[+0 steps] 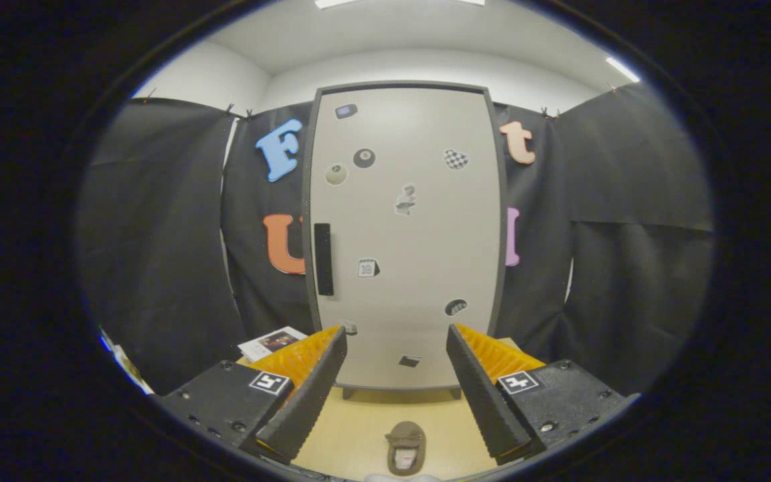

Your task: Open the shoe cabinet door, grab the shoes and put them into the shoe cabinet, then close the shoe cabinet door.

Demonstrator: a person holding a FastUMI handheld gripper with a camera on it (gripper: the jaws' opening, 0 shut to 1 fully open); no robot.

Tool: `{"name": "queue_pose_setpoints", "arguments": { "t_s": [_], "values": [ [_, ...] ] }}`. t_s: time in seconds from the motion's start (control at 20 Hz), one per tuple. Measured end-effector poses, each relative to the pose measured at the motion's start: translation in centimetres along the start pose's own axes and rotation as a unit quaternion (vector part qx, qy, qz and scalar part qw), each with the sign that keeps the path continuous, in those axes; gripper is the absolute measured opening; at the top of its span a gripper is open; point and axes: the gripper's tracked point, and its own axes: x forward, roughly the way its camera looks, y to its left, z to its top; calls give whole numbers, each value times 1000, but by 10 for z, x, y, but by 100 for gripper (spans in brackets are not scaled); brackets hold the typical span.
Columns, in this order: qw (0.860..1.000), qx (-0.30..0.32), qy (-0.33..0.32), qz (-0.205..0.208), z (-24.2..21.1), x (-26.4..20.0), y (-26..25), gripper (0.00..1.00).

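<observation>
Your gripper (395,381) is wide open. The shoe (405,447) looks soft and light; pinch its heel rim.

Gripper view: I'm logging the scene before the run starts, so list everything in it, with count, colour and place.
shoe cabinet: one, light grey with dark frame, upright beyond the fingers, door closed.
handle: one, black, vertical bar on the door's left side.
stickers: several small ones, mixed colours, scattered over the door.
shoe: one, brown slipper, on the floor between the fingers, in front of the cabinet.
booklet: one, white with a dark picture, on the floor left of the cabinet, behind the left finger.
floor: light wood, under cabinet and slipper.
cloth wall: black, behind and beside the cabinet.
ceiling lights: bright strips, overhead.
claw: one, open, fingers spread apart, holding nothing.
</observation>
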Motion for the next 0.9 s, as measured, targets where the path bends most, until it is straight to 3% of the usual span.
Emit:
{"name": "queue_pose_setpoints", "arguments": {
  "t_s": [0.4, 0.6, 0.9],
  "values": [
    [998, 11, 6, 58, 14, 112, 82, 98],
    [999, 8, 9, 50, 21, 165, 98, 96],
    [999, 15, 14, 37, 25, 210, 97, 93]
  ]
}}
